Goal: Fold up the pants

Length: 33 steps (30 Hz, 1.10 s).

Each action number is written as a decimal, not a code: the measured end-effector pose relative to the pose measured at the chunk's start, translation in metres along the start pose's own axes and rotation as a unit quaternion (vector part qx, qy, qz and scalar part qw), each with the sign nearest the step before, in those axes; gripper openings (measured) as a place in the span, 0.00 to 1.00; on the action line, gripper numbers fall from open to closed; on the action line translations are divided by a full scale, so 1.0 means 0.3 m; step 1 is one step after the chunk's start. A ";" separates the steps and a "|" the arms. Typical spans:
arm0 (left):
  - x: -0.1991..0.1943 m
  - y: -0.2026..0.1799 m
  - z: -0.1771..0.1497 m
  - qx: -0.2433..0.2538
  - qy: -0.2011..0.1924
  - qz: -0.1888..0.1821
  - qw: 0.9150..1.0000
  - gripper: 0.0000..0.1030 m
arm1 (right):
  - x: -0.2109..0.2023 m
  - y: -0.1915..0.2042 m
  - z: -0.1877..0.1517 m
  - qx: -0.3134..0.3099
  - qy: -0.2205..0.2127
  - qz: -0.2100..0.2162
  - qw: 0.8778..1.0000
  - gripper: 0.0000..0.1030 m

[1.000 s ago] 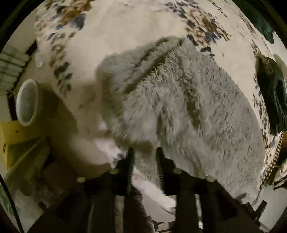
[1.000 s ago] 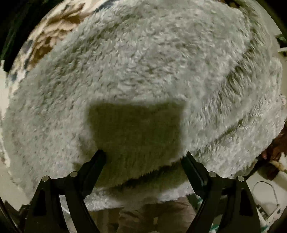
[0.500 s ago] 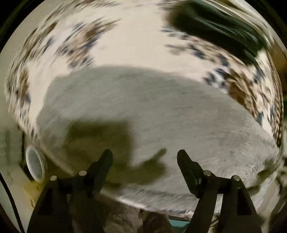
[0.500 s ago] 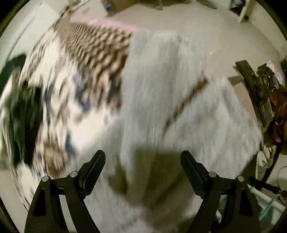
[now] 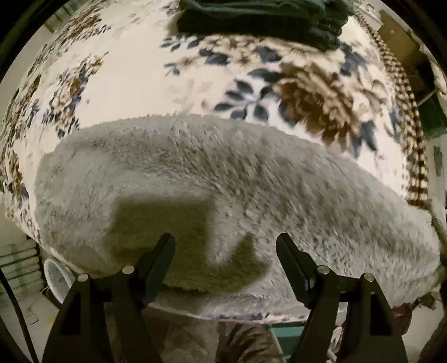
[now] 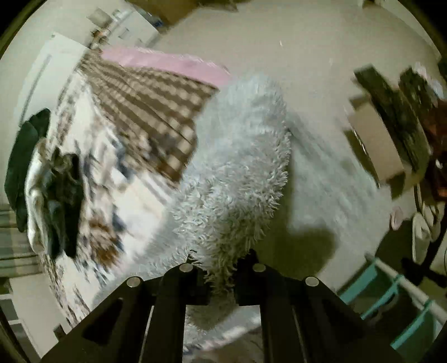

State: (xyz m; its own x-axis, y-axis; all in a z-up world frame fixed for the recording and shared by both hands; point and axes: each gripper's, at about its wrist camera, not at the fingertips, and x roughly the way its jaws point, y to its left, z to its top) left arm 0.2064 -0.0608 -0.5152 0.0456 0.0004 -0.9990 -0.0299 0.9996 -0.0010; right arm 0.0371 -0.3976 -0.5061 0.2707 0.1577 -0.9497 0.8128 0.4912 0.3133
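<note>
Step in hand: judged to be a fold in progress, the right gripper lifting one end of the fluffy grey pants off the floral blanket.
Right gripper: jaws closing, with a tuft of pile pinched between them; the raised end stands straight ahead of its fingertips.
Left gripper: jaws spread wide and holding nothing; the pants lie flat just ahead of and under the tips.
Pants: mostly flat on the blanket, with a dark folded garment well beyond them.
Next move calls for: probably carrying the pinched end across the flat part, then letting go square.
Watch: thick pile may slip from a shallow pinch.
</note>
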 end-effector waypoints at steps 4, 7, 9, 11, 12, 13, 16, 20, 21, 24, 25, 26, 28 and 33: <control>0.052 0.056 -0.041 -0.018 0.019 0.015 1.000 0.71 | 0.182 -0.186 -0.004 0.051 0.071 -0.045 0.995 0.64; 0.073 0.147 -0.086 -0.052 0.033 0.016 0.998 0.71 | 0.179 -0.209 -0.060 0.064 0.064 -0.010 0.996 0.65; 0.082 0.220 -0.114 -0.077 0.042 0.015 0.996 0.71 | 0.174 -0.186 -0.108 0.051 0.060 -0.008 0.997 0.66; 0.087 0.327 -0.140 -0.116 0.050 0.009 0.992 0.71 | 0.184 -0.151 -0.190 0.051 0.081 0.009 0.995 0.66; 0.087 0.372 -0.148 -0.131 0.051 0.005 0.990 0.71 | 0.185 -0.128 -0.223 0.049 0.100 0.018 0.994 0.66; 0.088 0.437 -0.156 -0.151 0.050 0.003 0.987 0.71 | 0.206 -0.090 -0.276 0.046 0.120 0.027 0.991 0.66; 0.106 0.590 -0.152 -0.185 0.044 0.012 0.982 0.71 | 0.292 0.045 -0.453 0.024 0.168 0.061 0.984 0.66; 0.169 0.798 -0.133 -0.224 0.049 -0.004 0.973 0.71 | 0.386 0.211 -0.608 0.009 0.183 0.094 0.979 0.66; 0.186 0.830 -0.127 -0.233 0.051 -0.012 0.971 0.71 | 0.410 0.242 -0.633 0.014 0.183 0.100 0.978 0.66; 0.234 0.924 -0.119 -0.266 0.047 -0.046 0.962 0.70 | 0.459 0.294 -0.685 0.033 0.168 0.106 0.980 0.60; 0.244 0.948 -0.113 -0.273 0.040 -0.056 0.959 0.60 | 0.468 0.302 -0.694 0.038 0.160 0.105 0.981 0.39; 0.257 0.972 -0.105 -0.282 0.031 -0.069 0.957 0.37 | 0.475 0.312 -0.704 0.040 0.151 0.105 0.982 0.27; 0.268 0.993 -0.092 -0.281 0.023 -0.071 0.957 0.14 | 0.475 0.334 -0.720 0.030 0.134 0.086 0.987 0.14; 0.147 1.030 -0.103 -0.269 -0.034 -0.082 0.959 0.09 | 0.386 0.411 -0.748 -0.021 0.095 0.070 0.993 0.11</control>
State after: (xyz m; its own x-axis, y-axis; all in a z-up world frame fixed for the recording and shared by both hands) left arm 0.1682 0.2471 -0.5611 0.1581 -0.1352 -0.9781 -0.5260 0.8268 -0.1993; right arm 0.0531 -0.1266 -0.5785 0.2736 0.3839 -0.8819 0.7509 0.4877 0.4453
